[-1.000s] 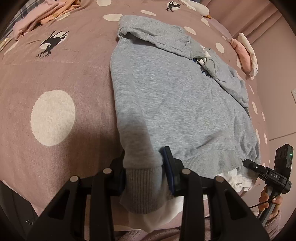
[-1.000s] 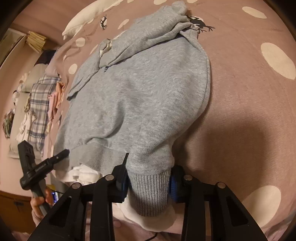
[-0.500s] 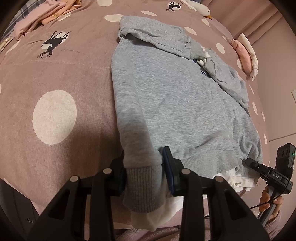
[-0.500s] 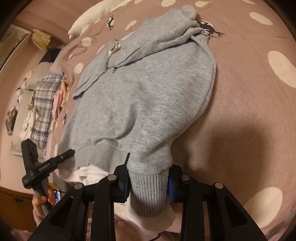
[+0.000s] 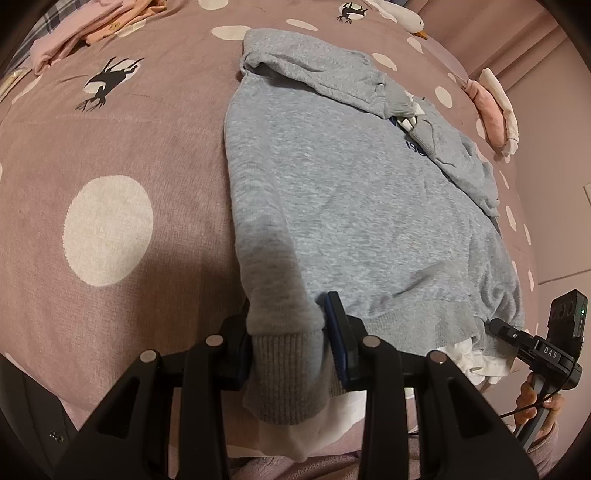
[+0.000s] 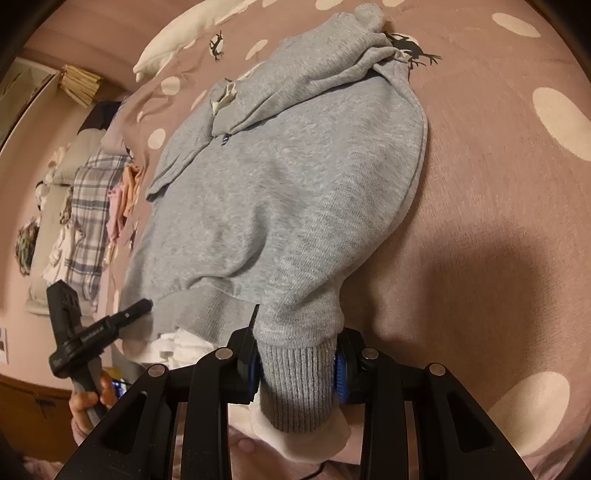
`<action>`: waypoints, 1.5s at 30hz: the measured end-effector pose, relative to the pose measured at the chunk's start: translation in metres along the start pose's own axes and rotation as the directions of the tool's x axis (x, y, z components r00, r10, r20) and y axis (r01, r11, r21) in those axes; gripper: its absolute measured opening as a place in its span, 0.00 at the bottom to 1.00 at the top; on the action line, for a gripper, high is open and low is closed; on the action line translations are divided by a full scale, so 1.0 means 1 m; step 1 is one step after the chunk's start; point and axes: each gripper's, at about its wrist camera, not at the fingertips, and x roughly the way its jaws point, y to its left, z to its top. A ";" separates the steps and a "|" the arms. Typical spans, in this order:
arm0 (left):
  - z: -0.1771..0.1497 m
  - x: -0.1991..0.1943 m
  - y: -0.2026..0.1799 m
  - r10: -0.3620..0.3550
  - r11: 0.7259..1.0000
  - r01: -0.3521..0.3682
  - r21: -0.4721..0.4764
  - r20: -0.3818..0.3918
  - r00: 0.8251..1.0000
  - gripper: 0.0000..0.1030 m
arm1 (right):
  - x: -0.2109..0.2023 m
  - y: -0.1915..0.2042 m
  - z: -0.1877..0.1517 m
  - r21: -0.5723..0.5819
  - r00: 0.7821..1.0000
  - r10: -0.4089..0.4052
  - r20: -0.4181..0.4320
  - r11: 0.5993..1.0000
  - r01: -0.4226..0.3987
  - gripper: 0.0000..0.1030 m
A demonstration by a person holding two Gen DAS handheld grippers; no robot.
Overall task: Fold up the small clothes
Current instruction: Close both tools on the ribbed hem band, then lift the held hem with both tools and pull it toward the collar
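Observation:
A grey sweatshirt (image 5: 351, 192) lies on the pink dotted bedspread (image 5: 110, 221), sleeves folded across its upper chest. A white inner layer (image 5: 476, 362) sticks out under the ribbed hem. My left gripper (image 5: 290, 350) is shut on the hem's left corner, lifted off the bed. In the right wrist view the sweatshirt (image 6: 295, 177) fills the middle. My right gripper (image 6: 297, 365) is shut on the hem's right corner. Each gripper shows in the other's view, the right one (image 5: 535, 350) and the left one (image 6: 92, 332).
Pink clothes (image 5: 74, 18) and a plaid garment (image 6: 88, 221) are piled at the far left of the bed. A folded pink and white stack (image 5: 495, 110) sits at the bed's right edge. A white pillow (image 6: 192, 37) lies at the head.
Both grippers keep their hold on the hem corners and have drawn slightly further over the sweatshirt; the hem has lifted a little and the garment sits marginally lower in both views.

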 end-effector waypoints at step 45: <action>-0.001 -0.011 0.018 -0.204 0.975 0.206 -0.080 0.034 0.978 0.22 | -0.009 0.013 0.005 0.034 0.995 0.091 0.050 0.995 -0.092 0.32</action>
